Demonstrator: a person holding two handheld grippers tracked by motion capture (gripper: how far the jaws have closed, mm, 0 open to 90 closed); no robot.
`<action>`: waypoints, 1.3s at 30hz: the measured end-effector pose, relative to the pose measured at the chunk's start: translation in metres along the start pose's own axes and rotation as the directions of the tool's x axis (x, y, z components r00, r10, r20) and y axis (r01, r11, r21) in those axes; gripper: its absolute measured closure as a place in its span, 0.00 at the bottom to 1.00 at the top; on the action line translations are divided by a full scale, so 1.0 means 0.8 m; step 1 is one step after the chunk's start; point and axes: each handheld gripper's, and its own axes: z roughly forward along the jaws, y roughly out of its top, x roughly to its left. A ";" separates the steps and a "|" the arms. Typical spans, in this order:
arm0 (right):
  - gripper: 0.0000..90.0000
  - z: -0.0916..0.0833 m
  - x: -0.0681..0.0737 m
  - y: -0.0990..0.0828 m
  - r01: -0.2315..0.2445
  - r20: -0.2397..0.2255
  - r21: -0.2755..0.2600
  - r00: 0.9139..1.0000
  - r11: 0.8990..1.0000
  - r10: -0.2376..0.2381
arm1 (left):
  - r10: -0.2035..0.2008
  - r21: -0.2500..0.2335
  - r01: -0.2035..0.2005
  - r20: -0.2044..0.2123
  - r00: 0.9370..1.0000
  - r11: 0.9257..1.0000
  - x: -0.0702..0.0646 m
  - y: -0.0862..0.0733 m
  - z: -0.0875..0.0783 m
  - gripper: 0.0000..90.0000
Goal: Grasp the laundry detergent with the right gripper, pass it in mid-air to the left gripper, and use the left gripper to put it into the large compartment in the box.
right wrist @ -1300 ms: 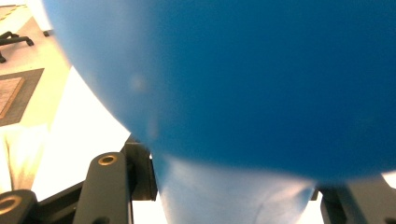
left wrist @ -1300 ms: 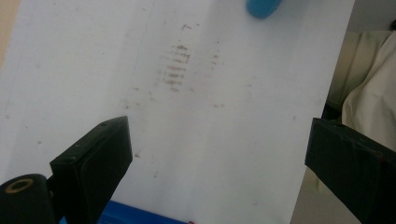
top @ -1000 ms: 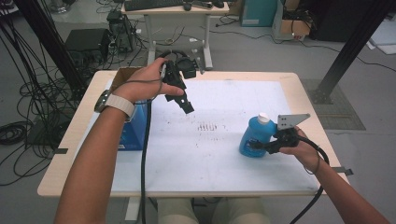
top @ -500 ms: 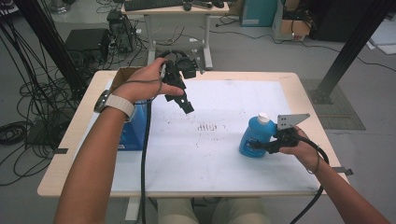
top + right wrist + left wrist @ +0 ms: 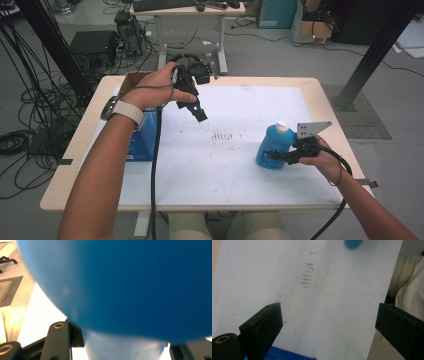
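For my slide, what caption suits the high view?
Right gripper clamps an upright blue bottle on the white table; left gripper hangs open above it.

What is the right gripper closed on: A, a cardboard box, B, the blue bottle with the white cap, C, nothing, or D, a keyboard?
B: in the high view the right gripper has its jaws closed on the blue bottle, which stands on the table.

Bottle upright on white sheet, right side of table, near front edge. Right gripper clamped on bottle's lower body from right. Left gripper raised over sheet's rear left, jaws apart, well clear of bottle. Box on table's left edge, beneath left forearm. Smudge marks mid-sheet, between grippers.
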 end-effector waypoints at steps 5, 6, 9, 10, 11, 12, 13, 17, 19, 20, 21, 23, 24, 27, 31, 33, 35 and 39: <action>0.47 0.000 0.000 0.000 -0.001 -0.001 0.000 1.000 1.000 0.001 | 0.000 -0.004 0.000 -0.002 1.000 1.000 -0.001 0.001 0.000 0.09; 0.47 0.000 0.000 0.000 -0.002 0.000 0.000 1.000 1.000 0.002 | 0.000 -0.004 0.000 -0.002 1.000 1.000 -0.001 0.001 0.000 0.09; 0.48 0.000 0.000 0.000 -0.002 -0.002 0.000 1.000 1.000 0.002 | 0.006 -0.005 -0.006 -0.001 1.000 1.000 -0.001 0.002 0.001 0.09; 0.47 0.000 0.000 0.000 0.000 -0.002 0.001 1.000 1.000 0.000 | 0.006 -0.005 -0.006 -0.002 1.000 1.000 -0.001 0.002 0.000 0.09; 0.48 0.000 0.000 0.000 -0.002 -0.003 0.001 1.000 1.000 0.002 | 0.004 -0.006 -0.004 -0.002 1.000 1.000 -0.002 0.002 0.001 0.09; 0.47 0.000 0.000 0.000 -0.002 -0.003 0.001 1.000 1.000 0.002 | 0.004 -0.006 -0.004 -0.002 1.000 1.000 -0.002 0.002 0.001 0.09; 0.47 0.000 -0.001 0.000 -0.001 -0.003 0.002 1.000 1.000 0.001 | 0.004 -0.006 -0.004 -0.003 1.000 1.000 -0.002 0.002 0.001 0.09; 0.47 0.000 -0.001 0.000 -0.002 -0.005 0.001 1.000 1.000 0.002 | 0.004 -0.006 -0.004 -0.002 1.000 1.000 -0.002 0.003 0.001 0.09; 0.47 0.000 -0.001 0.000 0.000 -0.005 0.003 1.000 1.000 0.000 | 0.004 -0.008 -0.004 -0.003 1.000 1.000 -0.002 0.002 0.001 0.09; 0.47 0.000 -0.001 0.000 0.000 -0.005 0.004 1.000 1.000 0.000 | 0.003 -0.010 -0.003 -0.003 1.000 1.000 -0.002 0.002 0.001 0.09; 0.47 0.000 -0.001 0.000 -0.001 -0.005 0.004 1.000 1.000 0.001 | 0.002 -0.007 -0.002 -0.002 1.000 1.000 -0.002 0.003 0.000 0.09; 0.47 0.000 -0.001 0.000 -0.001 -0.006 0.004 1.000 1.000 0.001 | 0.008 -0.011 -0.008 -0.004 1.000 1.000 -0.002 0.003 0.000 0.09; 0.47 0.000 -0.001 0.000 -0.002 -0.007 0.004 1.000 1.000 0.002 | 0.005 -0.008 -0.005 -0.003 1.000 1.000 -0.002 0.003 0.000 0.09; 0.47 0.000 -0.001 0.000 -0.003 -0.007 0.003 1.000 1.000 0.003 | 0.004 -0.011 -0.004 -0.004 1.000 1.000 -0.002 0.003 0.001 0.09; 0.47 0.000 -0.001 0.000 -0.001 -0.007 0.004 1.000 1.000 0.001 | 0.002 -0.012 -0.002 -0.002 1.000 1.000 -0.002 0.003 0.001 0.09; 0.47 0.000 -0.001 0.001 -0.002 -0.007 0.005 1.000 1.000 0.002 | 0.003 -0.008 -0.003 -0.001 1.000 1.000 -0.001 0.003 0.001 0.09; 0.47 0.000 -0.001 0.000 0.000 -0.008 0.005 1.000 1.000 0.000 | 0.004 -0.009 -0.004 -0.002 1.000 1.000 -0.001 0.003 0.001 0.09; 0.47 0.000 -0.002 0.000 0.000 -0.011 0.005 1.000 1.000 0.000 | 0.005 -0.009 -0.005 -0.001 1.000 1.000 -0.001 0.003 0.001 0.09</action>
